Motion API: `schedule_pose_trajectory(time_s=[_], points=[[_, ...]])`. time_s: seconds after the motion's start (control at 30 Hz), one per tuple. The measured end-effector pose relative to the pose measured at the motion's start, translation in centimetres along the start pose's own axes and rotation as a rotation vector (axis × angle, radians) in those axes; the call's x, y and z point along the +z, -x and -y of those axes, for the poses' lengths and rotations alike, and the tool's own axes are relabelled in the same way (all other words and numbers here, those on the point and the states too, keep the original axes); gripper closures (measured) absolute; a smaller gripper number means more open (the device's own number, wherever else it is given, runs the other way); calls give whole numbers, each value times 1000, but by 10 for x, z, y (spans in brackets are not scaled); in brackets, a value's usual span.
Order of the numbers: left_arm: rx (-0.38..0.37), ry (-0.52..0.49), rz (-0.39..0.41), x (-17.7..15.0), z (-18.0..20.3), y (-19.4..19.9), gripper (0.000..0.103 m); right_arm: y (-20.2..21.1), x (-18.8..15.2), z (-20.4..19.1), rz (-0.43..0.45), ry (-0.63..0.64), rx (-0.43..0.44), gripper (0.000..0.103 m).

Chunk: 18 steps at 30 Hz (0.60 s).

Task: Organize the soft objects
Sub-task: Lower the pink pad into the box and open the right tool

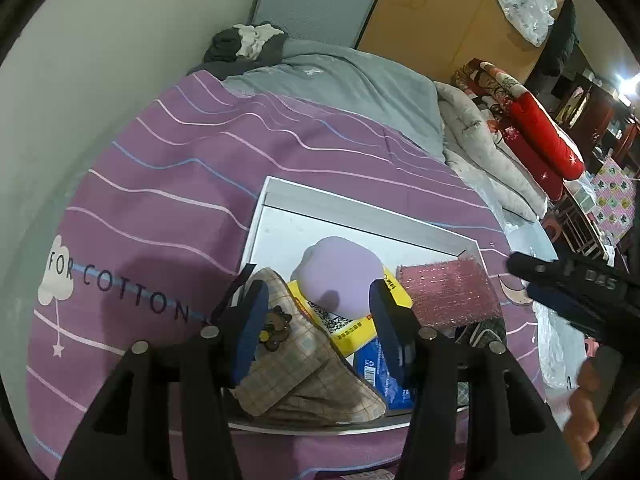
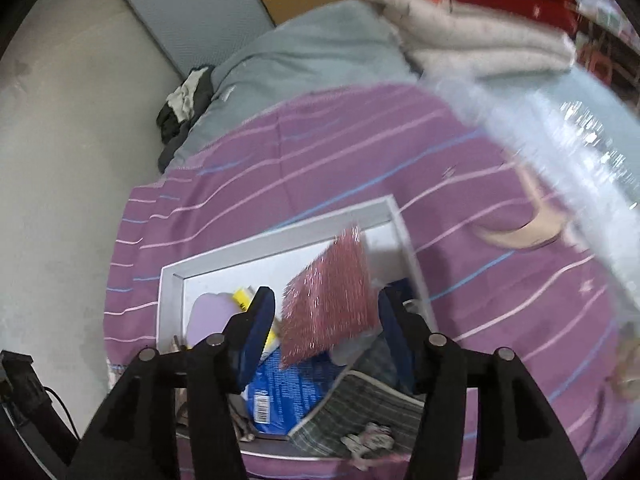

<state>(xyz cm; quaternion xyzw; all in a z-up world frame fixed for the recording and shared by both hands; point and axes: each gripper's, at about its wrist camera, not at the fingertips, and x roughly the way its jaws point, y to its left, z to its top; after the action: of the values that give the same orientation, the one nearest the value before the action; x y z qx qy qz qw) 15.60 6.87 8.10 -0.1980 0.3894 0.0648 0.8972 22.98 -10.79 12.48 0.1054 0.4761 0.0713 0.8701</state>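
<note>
Inside the shallow white box (image 2: 394, 216) on the purple bedsheet (image 2: 280, 160), the pink bristly scrubbing pad (image 2: 332, 304) is seen tilted between the right gripper's (image 2: 326, 320) parted jaws, apparently unpressed; light and springy, it is best pinched across its 2 flat faces; the left gripper (image 1: 316, 312) is held open, empty.

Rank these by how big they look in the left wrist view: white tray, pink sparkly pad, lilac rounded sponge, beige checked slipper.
1. White tray
2. Beige checked slipper, enlarged by nearness to the camera
3. Pink sparkly pad and lilac rounded sponge look alike; unranked
</note>
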Motion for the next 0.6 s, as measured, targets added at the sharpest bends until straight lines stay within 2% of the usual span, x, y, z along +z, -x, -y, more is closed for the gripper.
schedule_pose_trajectory(time_s=[0.1, 0.17, 0.2, 0.23, 0.27, 0.3, 0.37, 0.4, 0.5, 0.6], points=[[1, -1, -4, -1, 0, 0, 48, 12, -1, 3, 42, 0, -32, 45], [-1, -11, -7, -2, 2, 0, 48, 9, -3, 0, 45, 15, -20, 45], [0, -20, -9, -3, 4, 0, 48, 4, -4, -3, 25, 31, -19, 50], [1, -24, -9, -3, 4, 0, 48, -4, -6, -6, -13, 52, -21, 67], [3, -29, -11, -4, 5, 0, 48, -15, -9, -10, -69, 72, -19, 79], [5, -32, -11, -4, 5, 0, 48, -27, -13, -13, -133, 83, -1, 95], [5, -35, -10, -4, 4, 1, 48, -47, -18, -13, -213, 62, 32, 96], [2, -35, -9, -4, 4, 1, 48, -55, -19, -13, -223, 50, 23, 96], [-5, -33, -8, -4, 3, 1, 48, -75, -14, -10, -203, 22, -61, 97], [1, -43, -5, -5, 4, 0, 48, -87, -11, -6, -207, -4, -55, 97]])
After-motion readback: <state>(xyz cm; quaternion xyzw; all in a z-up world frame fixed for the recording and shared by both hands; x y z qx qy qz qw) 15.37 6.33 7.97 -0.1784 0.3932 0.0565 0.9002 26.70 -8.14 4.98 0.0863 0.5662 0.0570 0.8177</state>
